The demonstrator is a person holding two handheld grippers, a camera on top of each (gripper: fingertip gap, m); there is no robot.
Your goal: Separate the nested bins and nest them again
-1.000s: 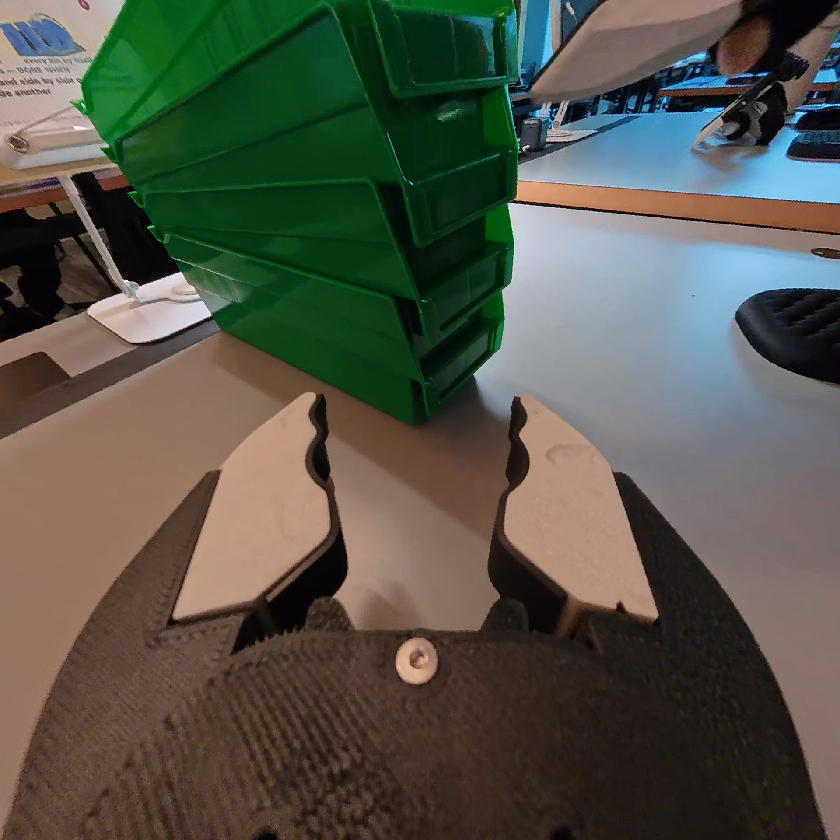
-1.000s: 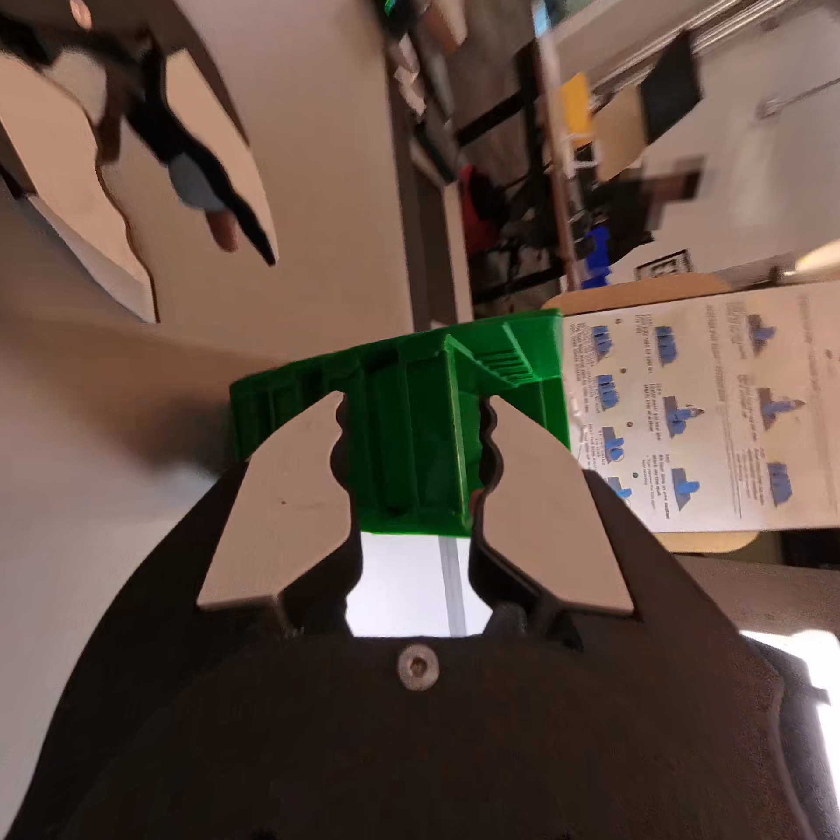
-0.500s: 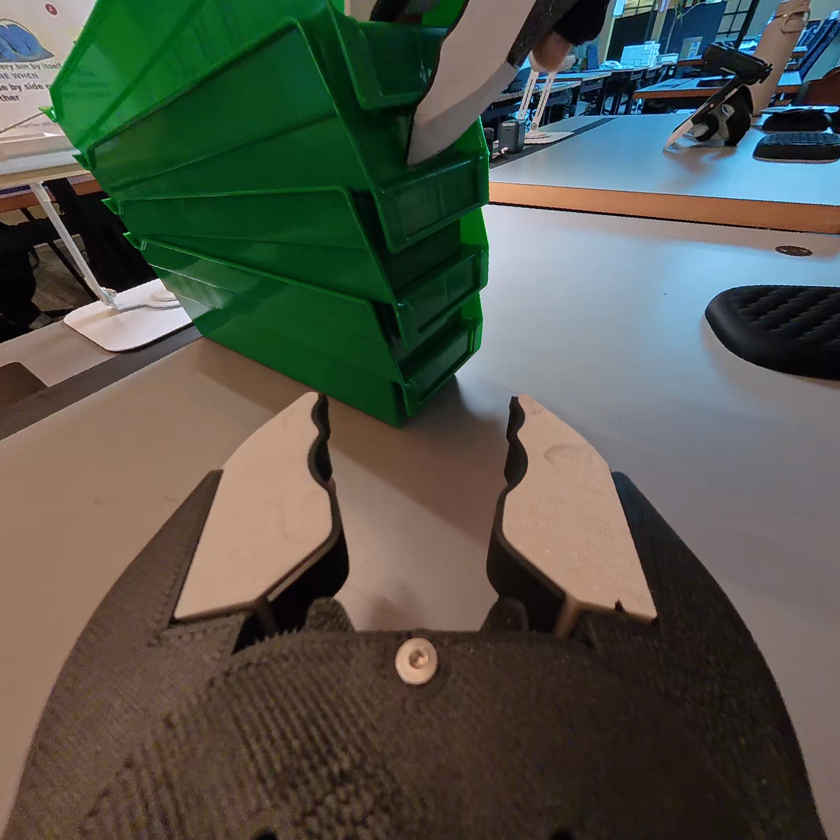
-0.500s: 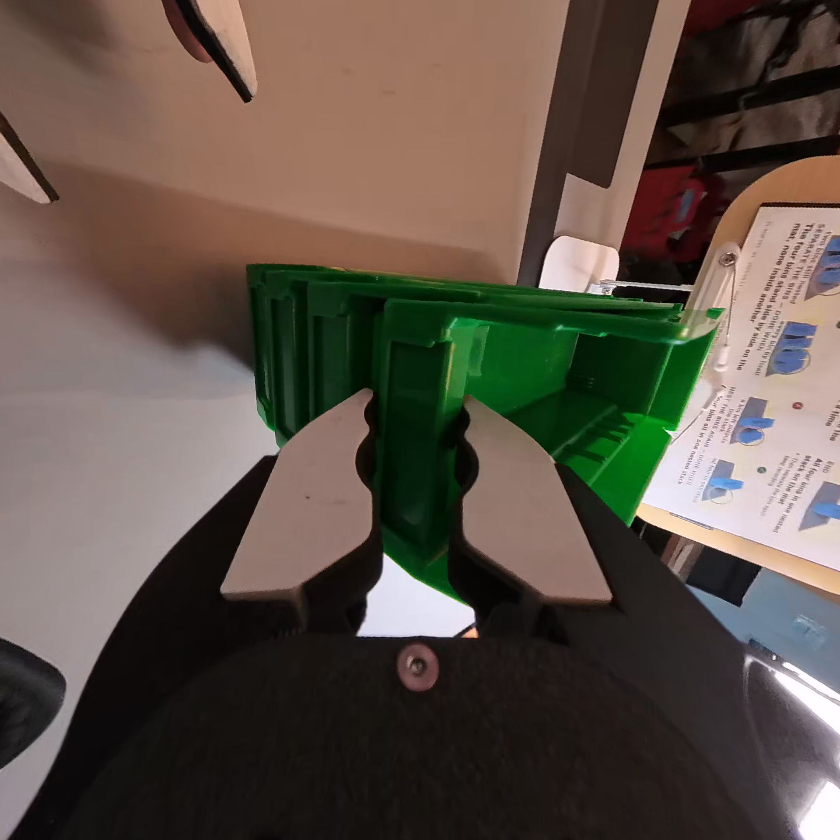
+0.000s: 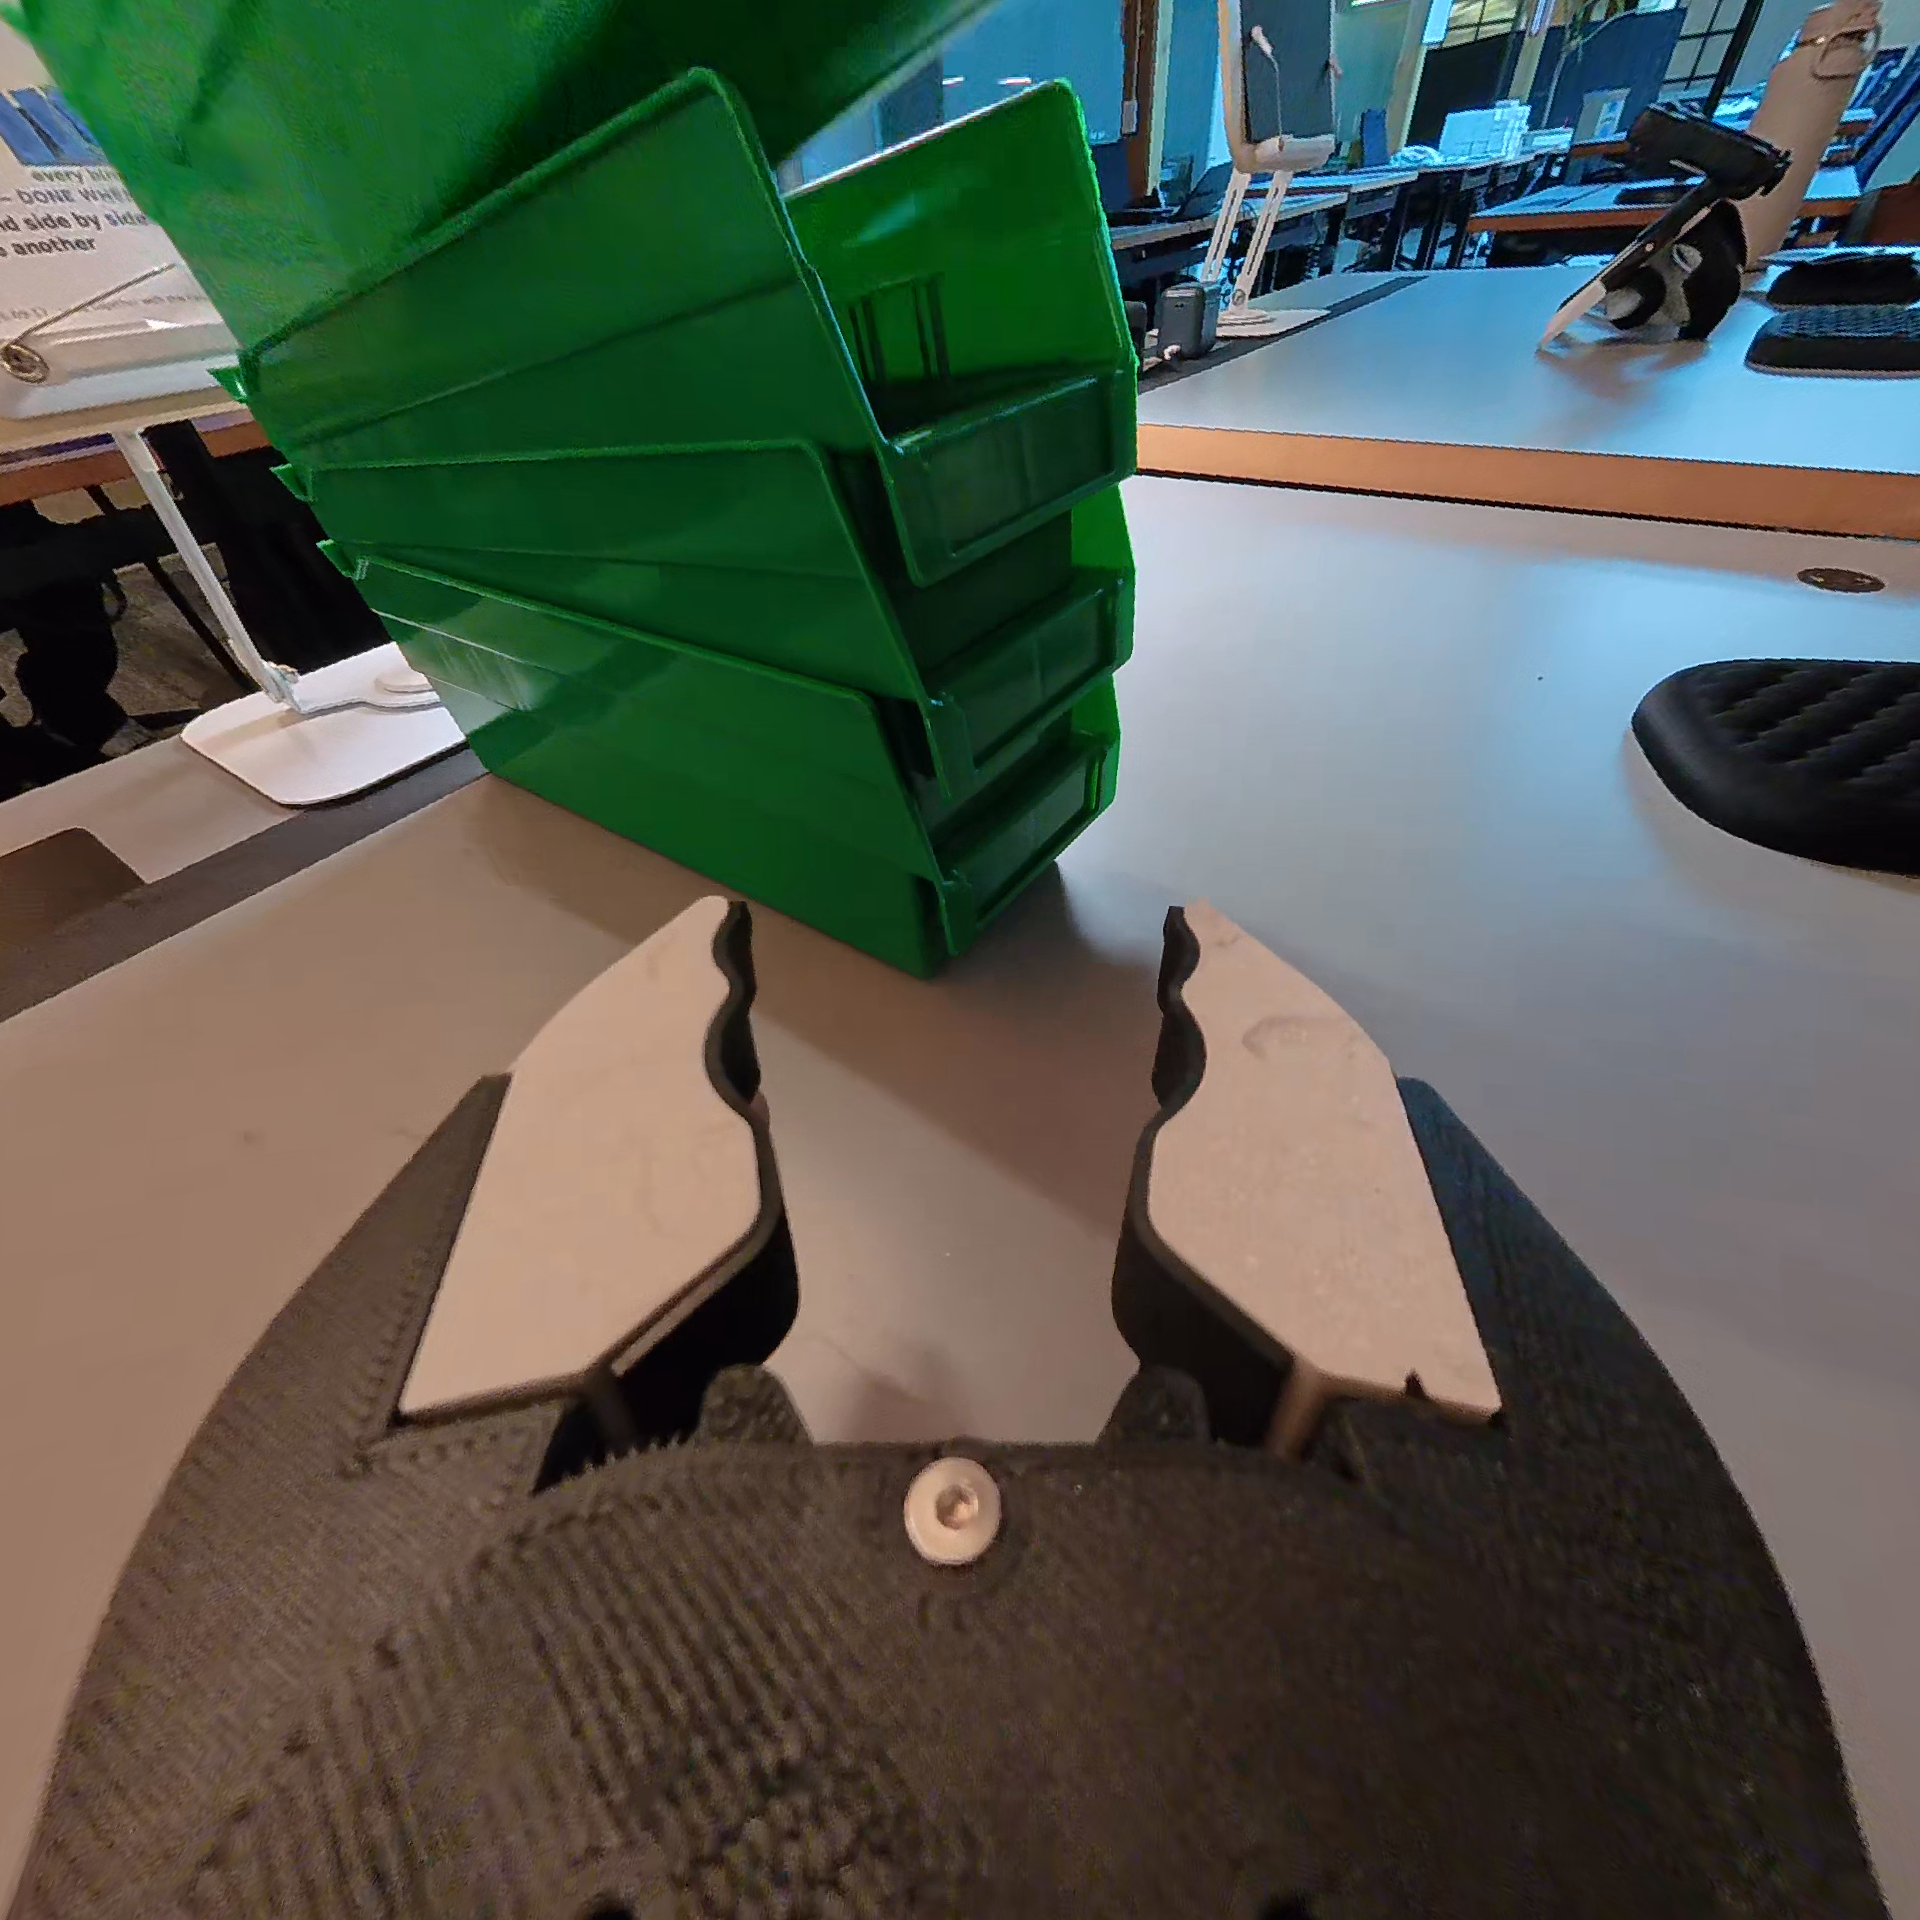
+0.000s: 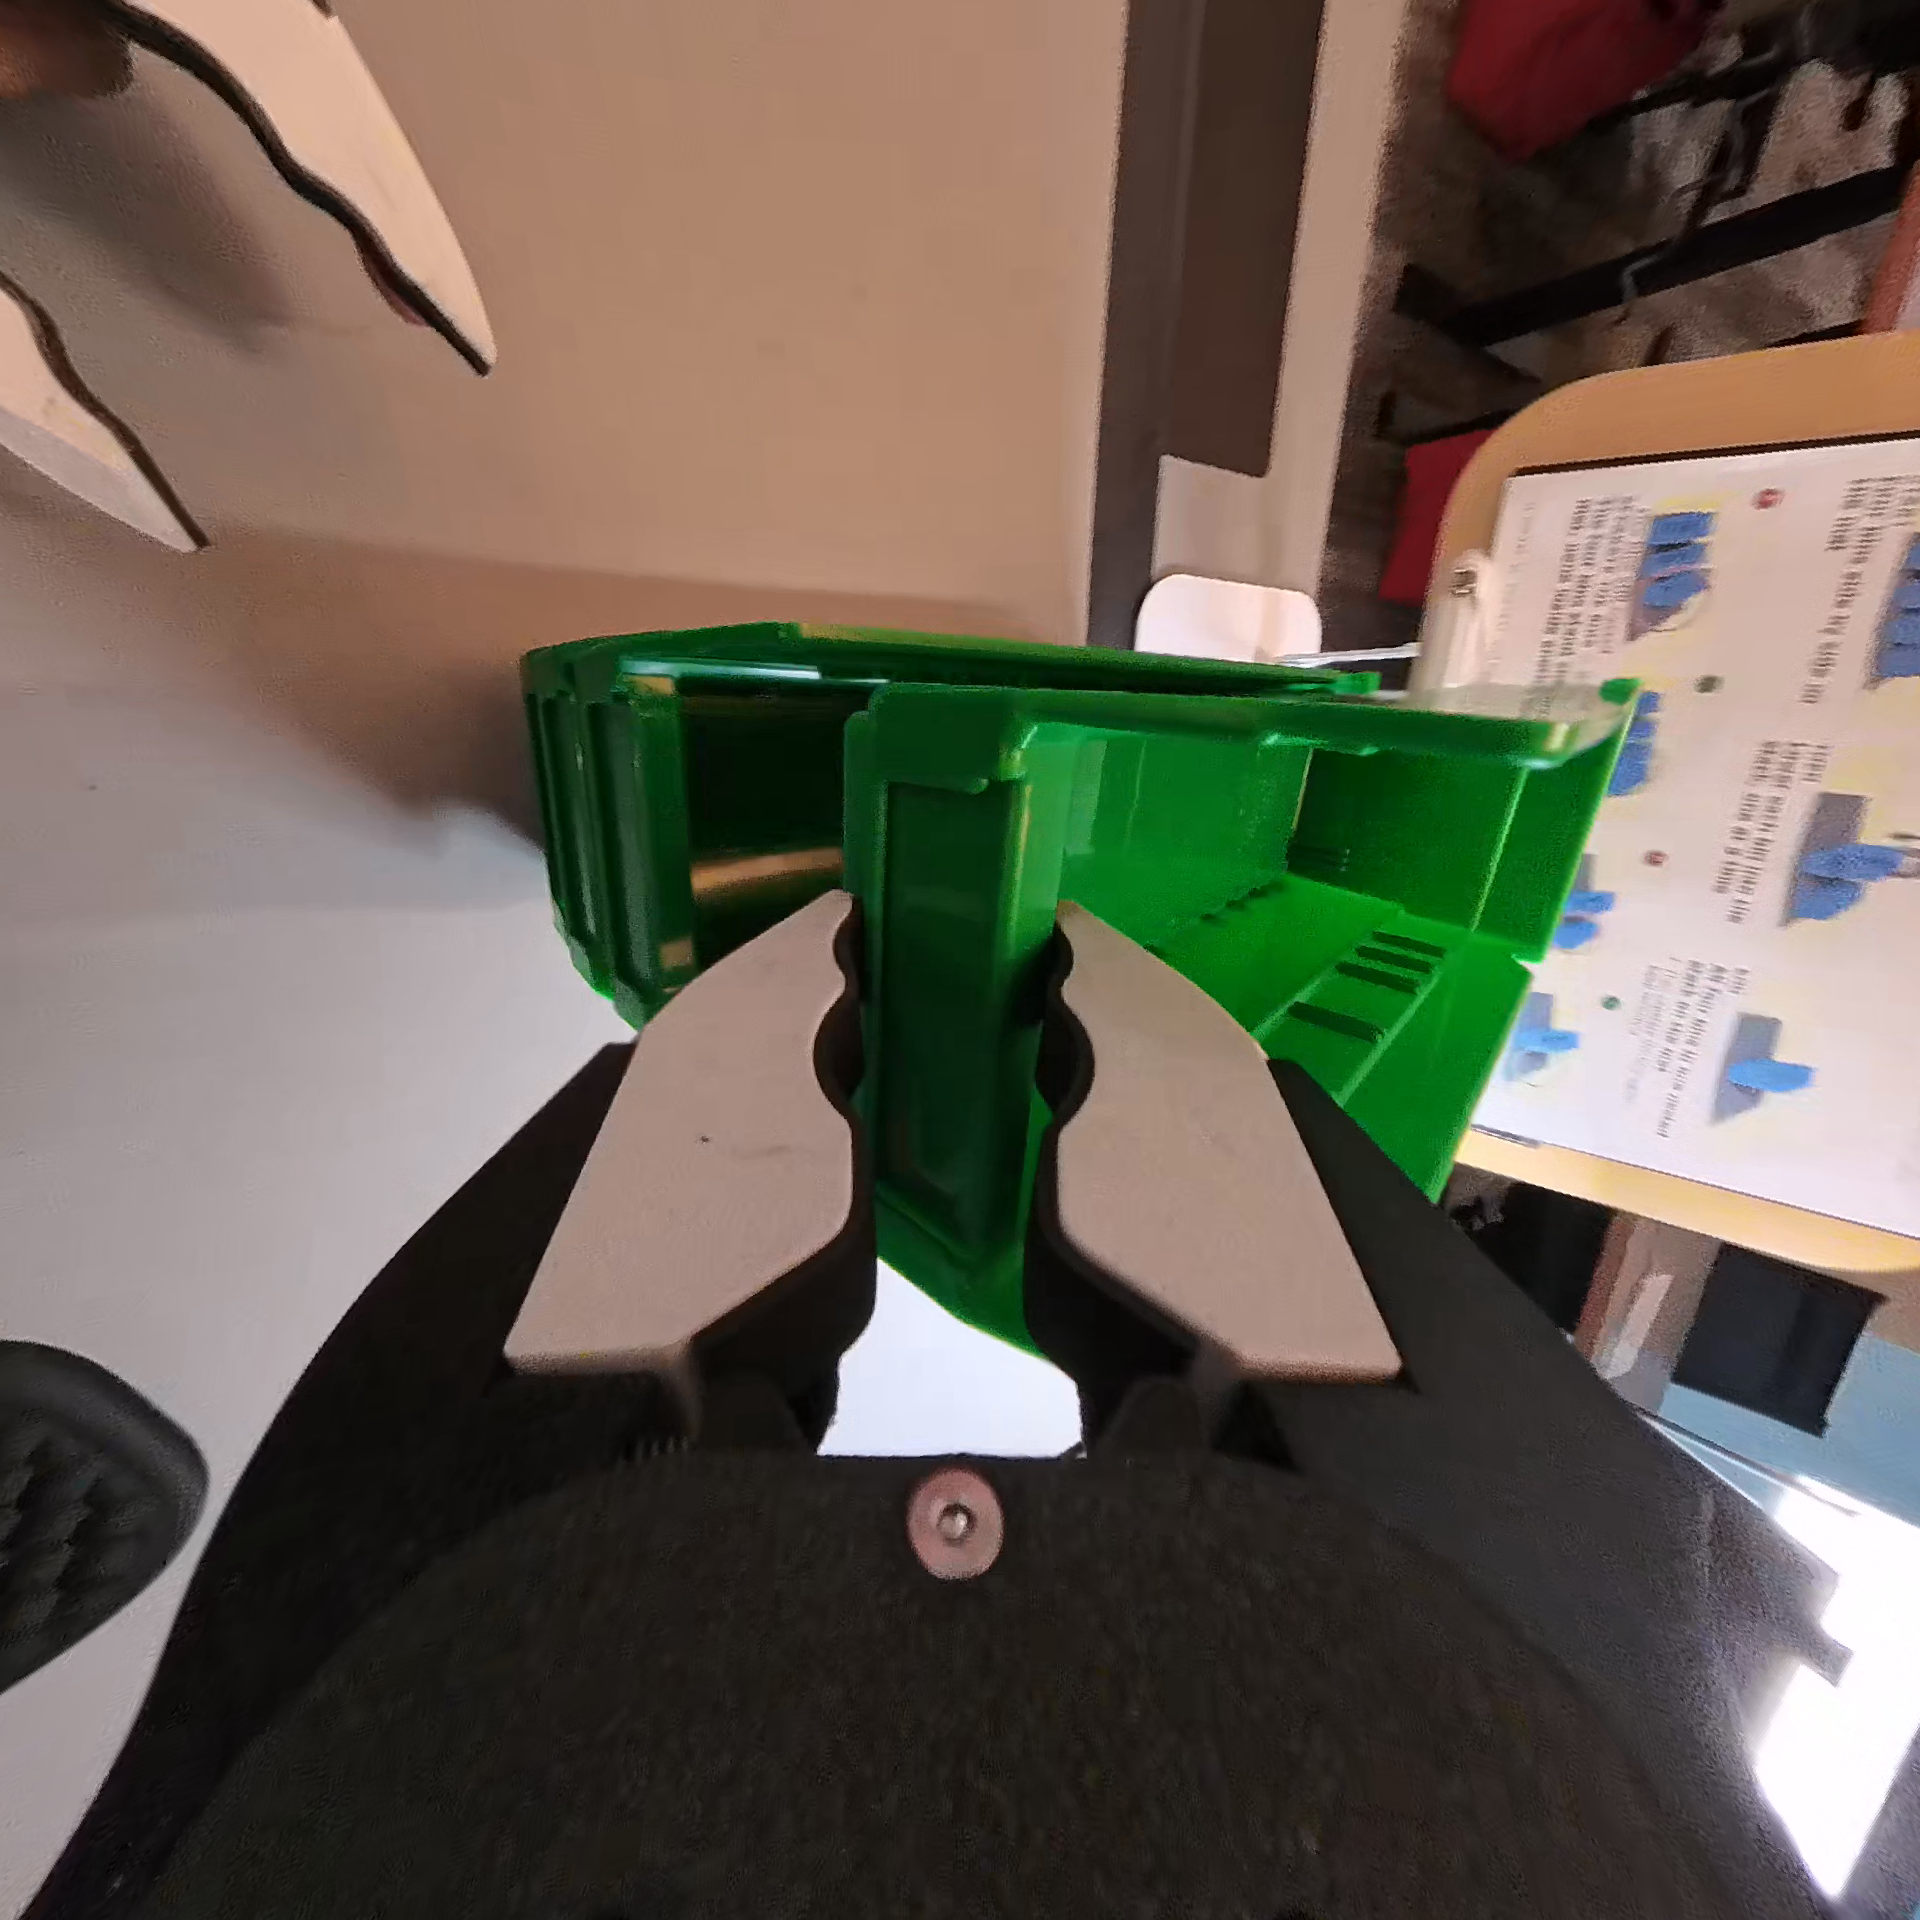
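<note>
Right tool clamps top bin lip | stack beyond left tool

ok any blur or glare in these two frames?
Left wrist view: the lifted bin at top left is motion-smeared; the stack and table are sharp, with wide-angle bending at the edges. Right wrist view: blown-out glare on the table beside the stack; gripped bin crisp.

Each hand-held gripper: black textured printed body, 2 pale grey fingers, wavy black pads, 1 silver screw.
</note>
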